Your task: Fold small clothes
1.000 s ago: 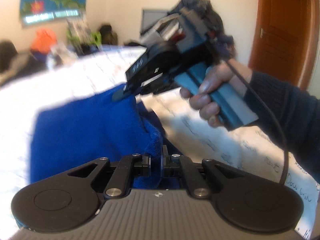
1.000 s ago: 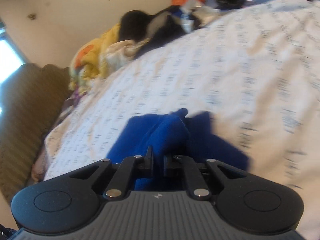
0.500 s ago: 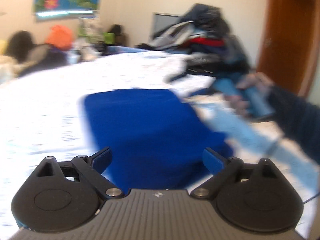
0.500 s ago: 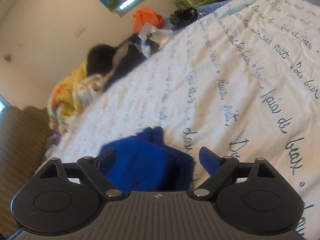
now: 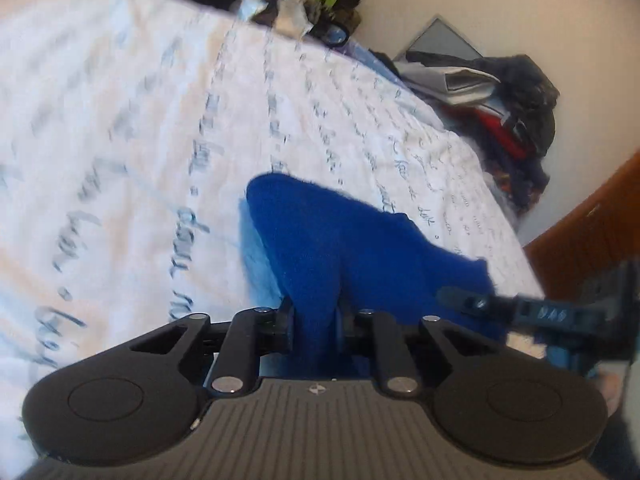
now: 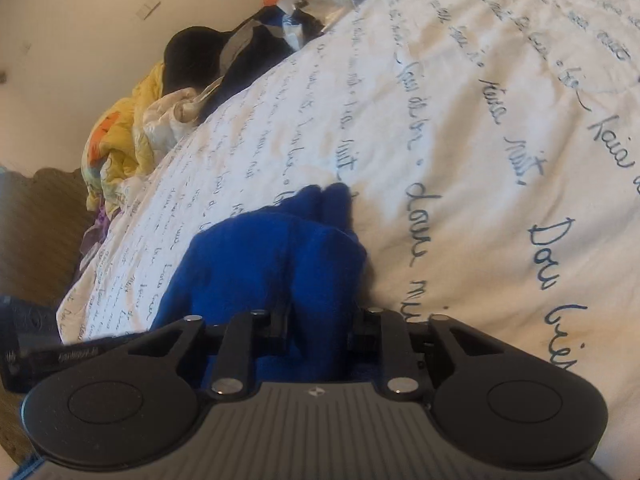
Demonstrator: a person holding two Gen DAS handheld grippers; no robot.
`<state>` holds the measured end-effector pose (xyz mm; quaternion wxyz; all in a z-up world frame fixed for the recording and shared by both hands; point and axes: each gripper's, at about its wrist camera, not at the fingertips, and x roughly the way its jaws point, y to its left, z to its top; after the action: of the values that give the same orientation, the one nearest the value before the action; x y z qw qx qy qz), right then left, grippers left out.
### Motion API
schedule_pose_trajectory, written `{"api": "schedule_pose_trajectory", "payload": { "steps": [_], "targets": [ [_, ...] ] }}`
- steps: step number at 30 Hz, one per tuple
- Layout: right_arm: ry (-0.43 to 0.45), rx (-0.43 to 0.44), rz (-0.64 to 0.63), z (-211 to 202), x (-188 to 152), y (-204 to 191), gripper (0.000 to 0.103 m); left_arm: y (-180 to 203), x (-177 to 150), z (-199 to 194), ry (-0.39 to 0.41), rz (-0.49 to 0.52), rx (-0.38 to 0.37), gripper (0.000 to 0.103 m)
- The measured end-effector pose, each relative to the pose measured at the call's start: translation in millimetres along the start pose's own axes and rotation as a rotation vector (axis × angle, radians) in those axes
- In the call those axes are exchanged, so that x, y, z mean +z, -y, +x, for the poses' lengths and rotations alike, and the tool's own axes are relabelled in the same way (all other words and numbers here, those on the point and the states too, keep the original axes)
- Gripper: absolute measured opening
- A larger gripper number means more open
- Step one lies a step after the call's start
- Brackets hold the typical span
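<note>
1. Left wrist view: one blue fleece cloth (image 5: 360,248), soft and bunched, lies on the script-printed white bedsheet (image 5: 120,120). Left gripper (image 5: 316,316) pinches a fold of it. Right gripper (image 5: 472,302) touches the cloth's right edge.
2. Right wrist view: right gripper (image 6: 318,320) clamps the same cloth (image 6: 260,256), on the bedsheet (image 6: 460,120). One clothes heap (image 6: 160,112) beyond the cloth.

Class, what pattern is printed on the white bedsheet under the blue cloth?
Dark cursive handwriting in rows on the bedsheet; clearest in the right wrist view.
</note>
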<state>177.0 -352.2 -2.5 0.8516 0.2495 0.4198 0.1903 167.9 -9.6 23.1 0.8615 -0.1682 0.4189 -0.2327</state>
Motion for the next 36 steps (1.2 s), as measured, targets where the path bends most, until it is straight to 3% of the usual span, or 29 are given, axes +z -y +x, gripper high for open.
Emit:
{"api": "schedule_pose_trajectory", "payload": {
  "steps": [3,6,8,10,11,12,14,18,19,20,21,22,23,25,27,30,31,32,34,35,36],
  "targets": [
    [0.041,0.08,-0.012,-8.6,6.3,-20.5,0.017,2.1,5.6,-30.8,0.058,0.076,0.005,0.019],
    [0.081,0.173,-0.01,-2.2,20.8,-41.1,0.017,-1.4,30.0,-49.3,0.154,0.129,0.086,0.02],
    [0.117,0.2,0.033,13.4,32.4,-49.9,0.02,-14.2,48.6,-48.4,0.177,0.115,0.145,0.026],
    [0.076,0.16,0.085,30.7,40.6,-52.7,0.046,-28.6,52.4,-50.6,0.134,0.059,0.194,0.033],
    [0.052,0.133,0.102,34.0,40.0,-53.3,0.073,-34.2,46.0,-56.8,0.124,0.047,0.184,0.04],
    [0.047,0.123,0.094,31.3,36.3,-54.8,0.079,-39.3,34.8,-66.2,0.122,0.054,0.147,0.047],
    [0.022,0.13,0.033,16.7,19.7,-57.5,0.079,-47.9,5.8,-80.9,0.087,0.055,0.108,0.075],
    [-0.067,0.061,0.009,0.3,-25.7,-46.6,0.078,-58.3,-38.1,-73.8,-0.046,-0.016,0.036,0.065],
    [-0.093,0.044,0.014,2.5,-35.3,-44.7,0.078,-56.2,-45.3,-71.4,-0.035,-0.006,0.045,0.062],
    [-0.114,0.045,0.016,6.0,-42.6,-44.2,0.072,-49.7,-48.6,-69.5,-0.035,0.031,0.068,0.039],
    [-0.124,0.059,0.008,9.1,-48.5,-46.1,0.047,-43.9,-49.2,-66.3,-0.048,0.06,0.091,0.02],
    [-0.145,0.08,-0.004,14.0,-53.8,-50.2,0.027,-41.6,-47.5,-64.7,-0.06,0.06,0.107,0.011],
    [-0.162,0.081,-0.028,18.4,-57.4,-55.6,0.013,-41.3,-45.9,-67.3,-0.05,0.058,0.117,0.01],
    [-0.138,0.053,-0.132,13.5,-63.0,-73.2,0.012,-37.8,-44.4,-81.3,-0.02,0.092,0.127,0.01],
    [-0.133,0.078,-0.15,2.0,-65.4,-76.5,0.011,-33.9,-49.5,-94.5,-0.007,0.15,0.145,0.01],
    [-0.148,0.061,-0.116,1.0,-75.8,-63.1,0.013,-19.2,-69.8,-94.7,0.02,0.325,0.282,0.026],
    [-0.14,0.073,-0.073,0.7,-77.1,-56.6,0.015,-10.0,-79.1,-97.4,0.051,0.405,0.33,0.037],
    [-0.136,0.079,-0.027,-2.2,-74.3,-52.6,0.024,-1.5,-87.4,-101.8,0.09,0.476,0.379,0.066],
    [-0.071,0.071,0.017,-17.1,-63.4,-52.8,0.039,15.7,-105.2,-113.1,0.194,0.597,0.405,0.098],
    [-0.017,0.091,0.018,-25.4,-57.1,-54.7,0.062,24.5,-114.2,-116.9,0.242,0.661,0.388,0.096],
    [0.038,0.129,0.016,-32.1,-50.2,-57.1,0.08,31.5,-118.9,-114.7,0.241,0.712,0.375,0.092]
  ]
}}
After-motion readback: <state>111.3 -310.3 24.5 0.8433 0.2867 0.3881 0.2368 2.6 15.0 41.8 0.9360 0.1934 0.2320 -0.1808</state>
